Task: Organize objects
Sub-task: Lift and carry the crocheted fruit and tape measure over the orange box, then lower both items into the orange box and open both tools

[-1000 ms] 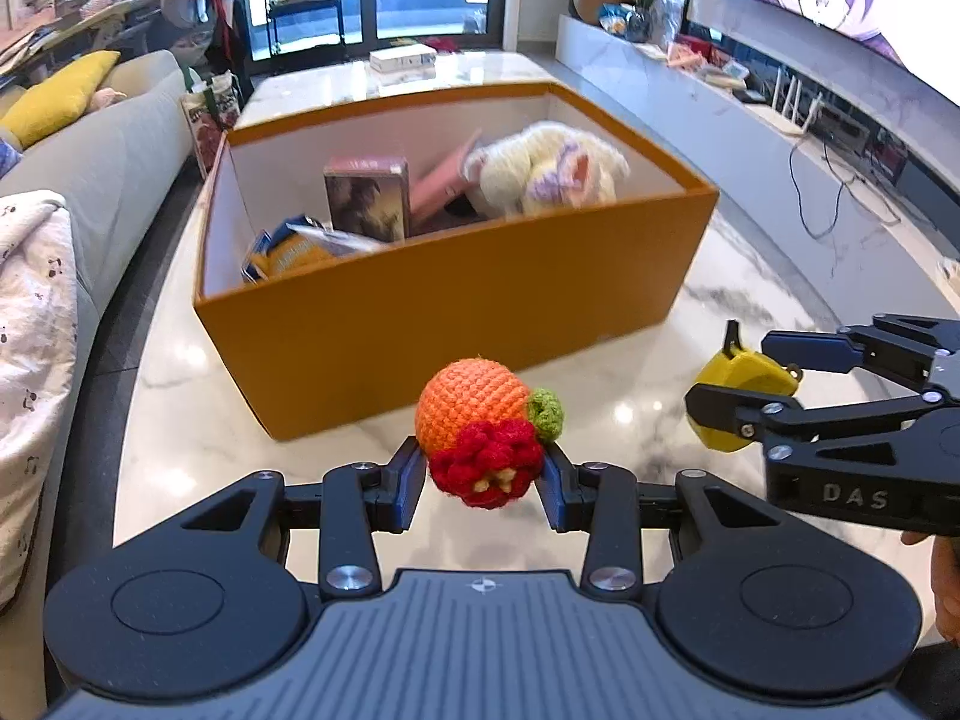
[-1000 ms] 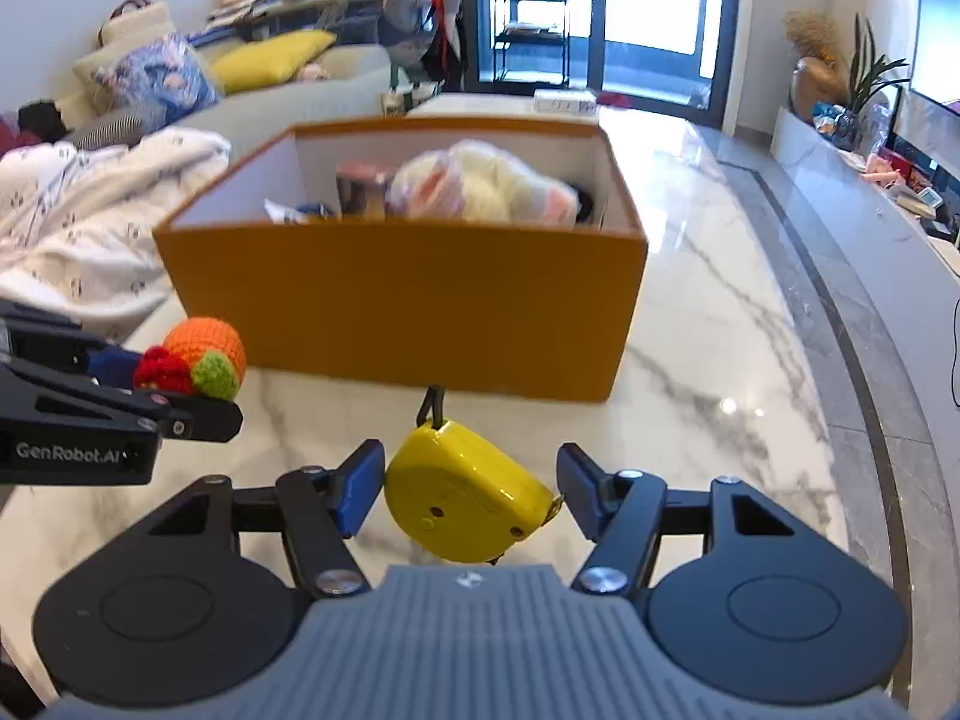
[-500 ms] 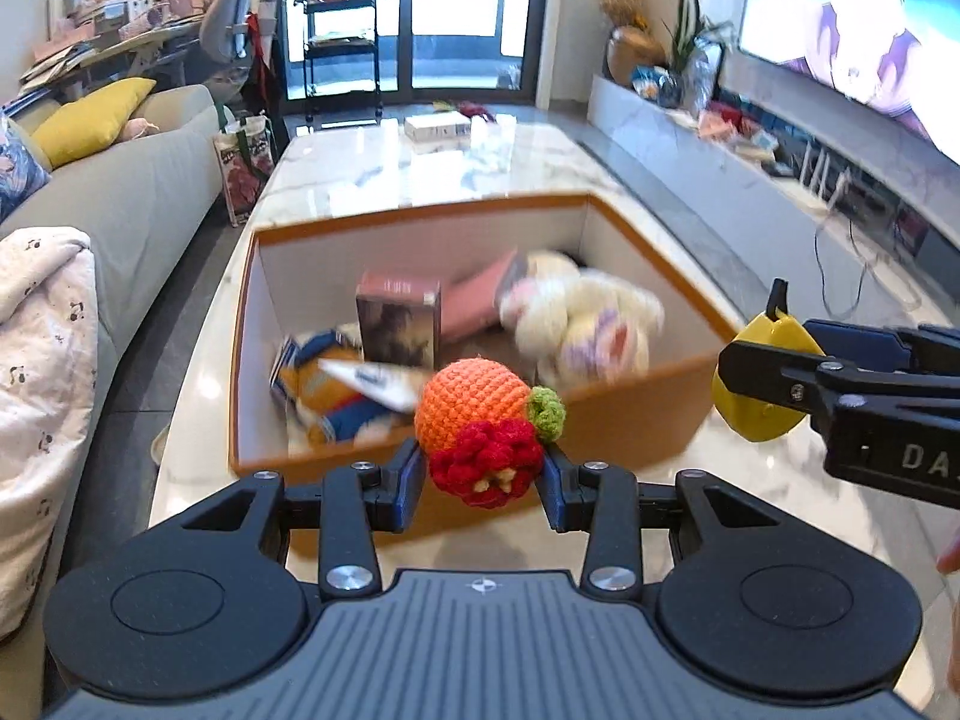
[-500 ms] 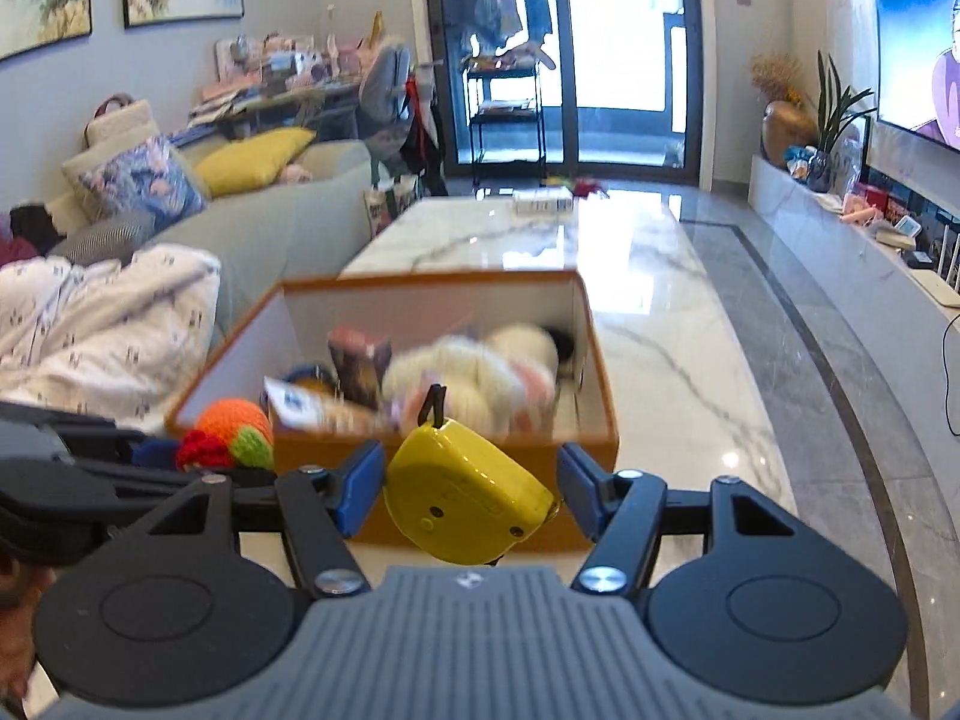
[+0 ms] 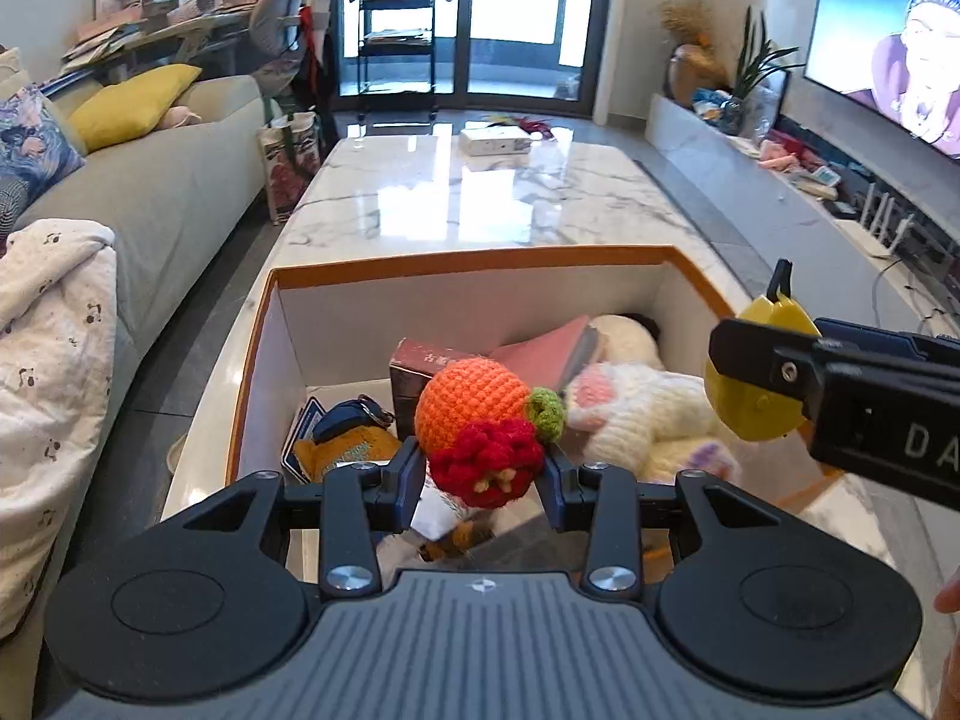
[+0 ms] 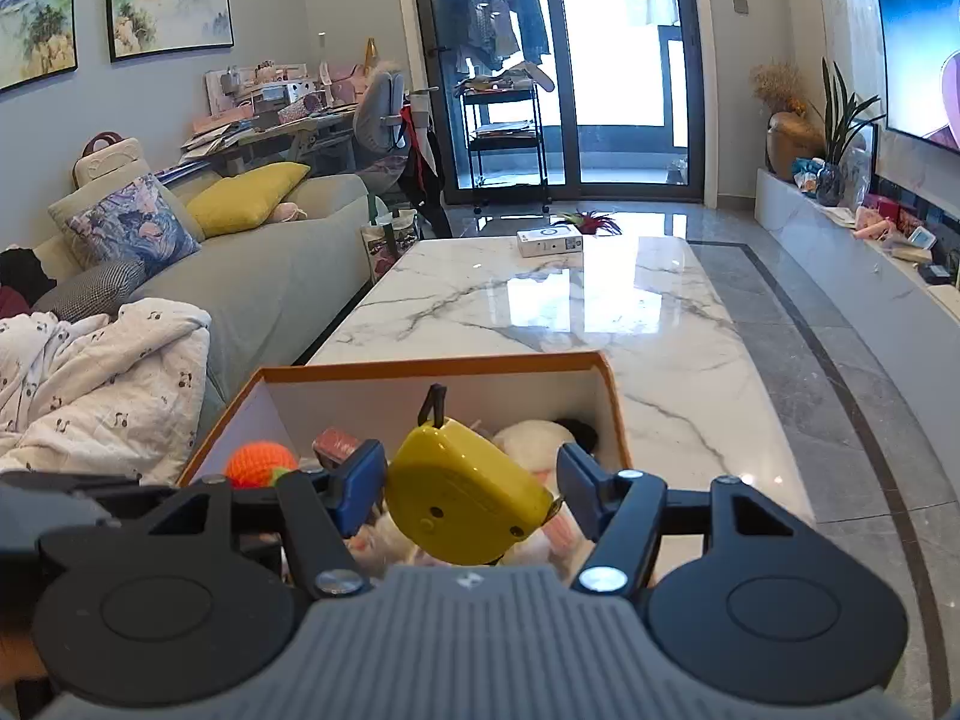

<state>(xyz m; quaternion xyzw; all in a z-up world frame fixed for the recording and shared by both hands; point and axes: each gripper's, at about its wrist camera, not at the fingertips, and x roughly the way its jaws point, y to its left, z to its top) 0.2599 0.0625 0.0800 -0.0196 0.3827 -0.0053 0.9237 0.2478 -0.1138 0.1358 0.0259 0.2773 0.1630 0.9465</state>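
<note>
- Left wrist view: left hand-held gripper (image 5: pixel 483 474) clamps a crochet toy (image 5: pixel 480 426) over the box (image 5: pixel 468 258).
- Right hand-held gripper (image 6: pixel 471 495) grips a tape measure (image 6: pixel 462 492); neither dropped in yet.

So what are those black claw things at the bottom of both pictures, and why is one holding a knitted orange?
Each claw is a hand-held gripper: a person squeezes one in each hand, and a small camera sits on it, looking along its two fingers. So each picture is that gripper's own view.

The left hand-held gripper pinches a crocheted orange toy with red and green bits. The right hand-held gripper holds a yellow tape measure; you can spot it from the side in the left view too.

Both hang over an orange box on a marble table. Inside already lie a white plush toy, a small book-like box and other bits. The person is tidying up.
</note>
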